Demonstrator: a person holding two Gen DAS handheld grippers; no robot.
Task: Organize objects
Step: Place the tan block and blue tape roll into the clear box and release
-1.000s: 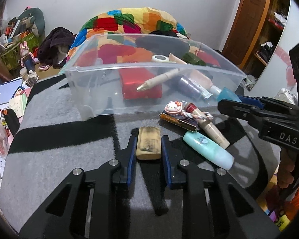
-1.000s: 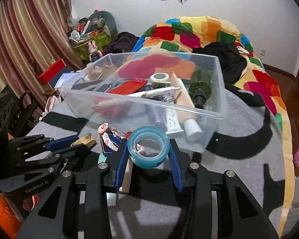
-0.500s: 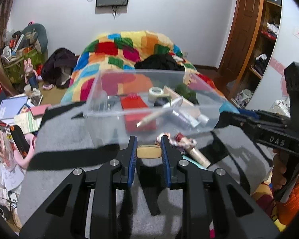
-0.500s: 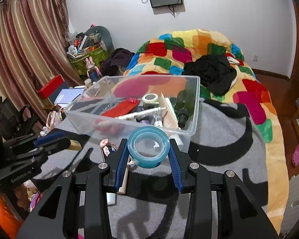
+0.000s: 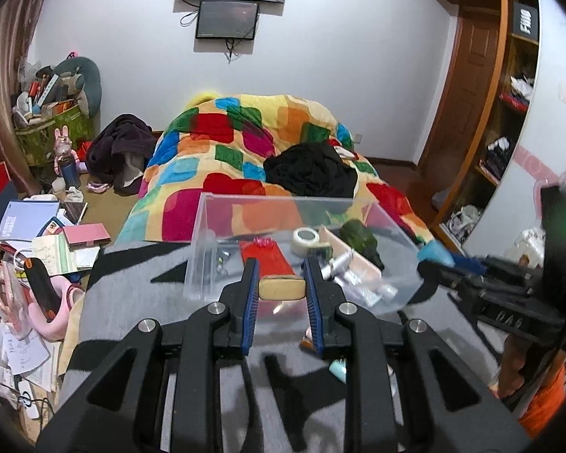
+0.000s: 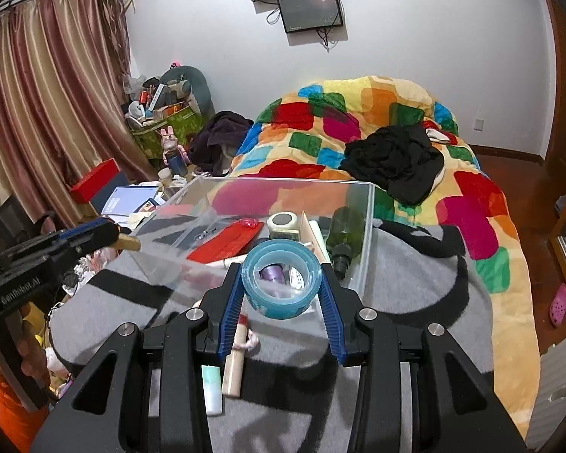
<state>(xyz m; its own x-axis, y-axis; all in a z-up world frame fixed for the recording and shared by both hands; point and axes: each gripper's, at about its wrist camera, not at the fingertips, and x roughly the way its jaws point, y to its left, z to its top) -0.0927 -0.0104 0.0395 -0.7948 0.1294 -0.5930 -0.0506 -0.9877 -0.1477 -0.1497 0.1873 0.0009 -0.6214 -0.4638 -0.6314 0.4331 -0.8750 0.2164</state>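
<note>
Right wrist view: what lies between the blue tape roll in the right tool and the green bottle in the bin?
Only the clear bin's near wall separates the tape roll from the green bottle.

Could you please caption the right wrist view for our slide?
Right gripper holds a blue tape roll before the clear bin.

Behind my left gripper [image 5: 282, 288], the tan block [image 5: 282, 287] shows only its near end; the rest I cannot see. My fingers [image 5: 249, 304] cover the clear bin [image 5: 305, 204]'s near wall. A pale green tube [image 5: 337, 369] peeks out below, mostly hidden. My right gripper [image 6: 282, 279]'s blue tape roll [image 6: 282, 277] masks small bottles in the bin, too blurred to name. The beige tube [image 6: 234, 356] runs under my frame. My hand [image 6: 32, 362] is cut off at the edge.
</note>
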